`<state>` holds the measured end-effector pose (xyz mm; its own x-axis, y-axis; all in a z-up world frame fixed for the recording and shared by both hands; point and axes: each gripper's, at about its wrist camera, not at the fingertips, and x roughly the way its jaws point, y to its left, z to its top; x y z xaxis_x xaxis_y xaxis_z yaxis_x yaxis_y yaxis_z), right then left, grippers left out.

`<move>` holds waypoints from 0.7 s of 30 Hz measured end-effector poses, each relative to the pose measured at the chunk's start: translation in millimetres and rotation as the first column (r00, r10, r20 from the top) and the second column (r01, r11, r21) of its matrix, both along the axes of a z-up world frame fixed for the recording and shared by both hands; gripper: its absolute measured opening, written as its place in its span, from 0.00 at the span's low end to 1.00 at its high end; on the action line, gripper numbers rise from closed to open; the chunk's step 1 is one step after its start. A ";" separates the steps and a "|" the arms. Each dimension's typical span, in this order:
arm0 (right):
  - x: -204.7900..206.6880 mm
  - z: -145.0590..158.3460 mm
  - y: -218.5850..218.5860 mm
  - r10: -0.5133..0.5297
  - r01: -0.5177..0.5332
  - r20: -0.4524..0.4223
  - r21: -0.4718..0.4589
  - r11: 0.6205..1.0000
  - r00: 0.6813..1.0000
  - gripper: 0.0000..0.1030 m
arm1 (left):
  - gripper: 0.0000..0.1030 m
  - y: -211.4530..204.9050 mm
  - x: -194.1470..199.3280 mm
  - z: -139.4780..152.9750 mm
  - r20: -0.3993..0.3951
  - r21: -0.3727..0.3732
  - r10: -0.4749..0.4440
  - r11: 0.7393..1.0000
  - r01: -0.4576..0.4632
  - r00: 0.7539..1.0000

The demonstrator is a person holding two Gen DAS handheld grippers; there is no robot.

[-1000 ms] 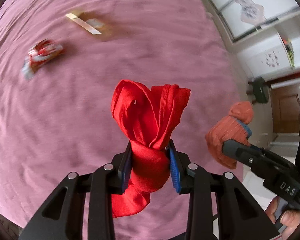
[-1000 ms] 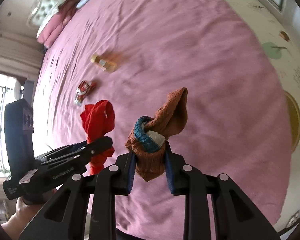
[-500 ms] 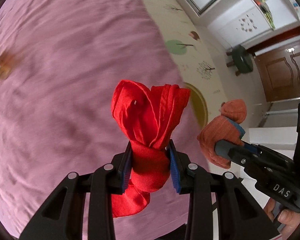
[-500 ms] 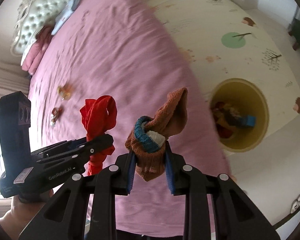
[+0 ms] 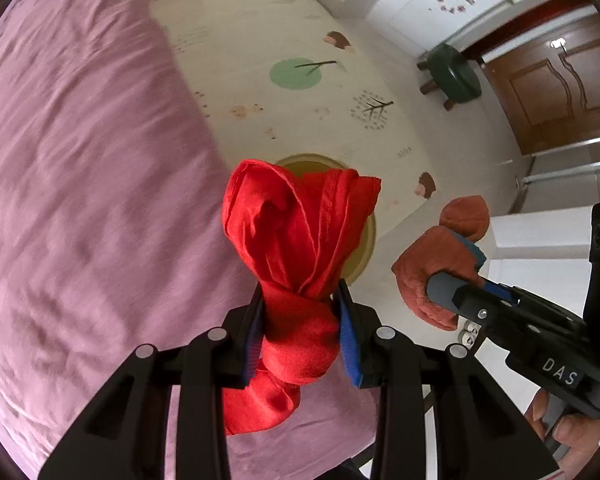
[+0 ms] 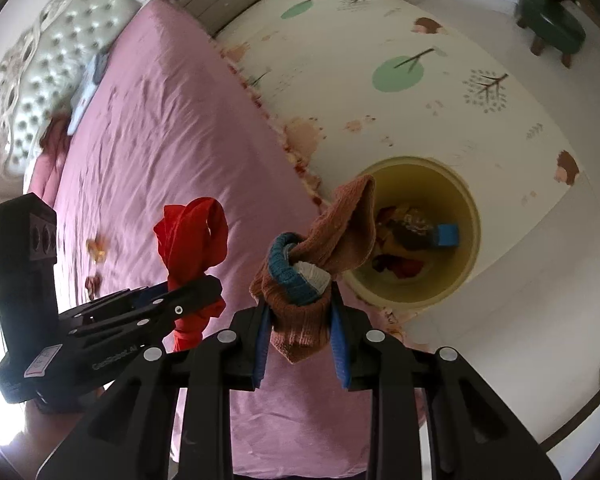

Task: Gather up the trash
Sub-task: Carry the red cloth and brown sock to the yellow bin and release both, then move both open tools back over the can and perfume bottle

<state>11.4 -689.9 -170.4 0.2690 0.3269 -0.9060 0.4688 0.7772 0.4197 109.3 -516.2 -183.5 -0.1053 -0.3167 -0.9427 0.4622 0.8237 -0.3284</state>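
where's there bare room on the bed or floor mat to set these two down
The pink bedspread is bare between the headboard and the wrappers. The floor mat is open between the yellow bin and the green stool. The bin floor is crowded. Each claw, left and right, is full.

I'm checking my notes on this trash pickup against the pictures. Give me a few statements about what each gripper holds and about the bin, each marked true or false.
1. The left gripper is shut on a red cloth. True.
2. The right gripper is open with nothing between its fingers. False: it is shut on a brown sock.
3. The yellow bin stands on the bed. False: it stands on the floor mat beside the bed.
4. The bin already holds items. True.
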 end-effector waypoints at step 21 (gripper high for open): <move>-16.0 -3.3 -81.0 -0.178 0.178 -0.012 -0.018 0.984 0.984 0.49 | 0.70 -84.8 12.5 -10.1 0.015 0.044 -0.118 0.992 0.117 0.993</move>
<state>-4.6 -770.9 -173.7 0.3093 0.2592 -0.9149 0.6057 0.6880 0.3997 121.8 -601.0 -193.6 -0.1226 -0.2623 -0.9572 0.5618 0.7767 -0.2848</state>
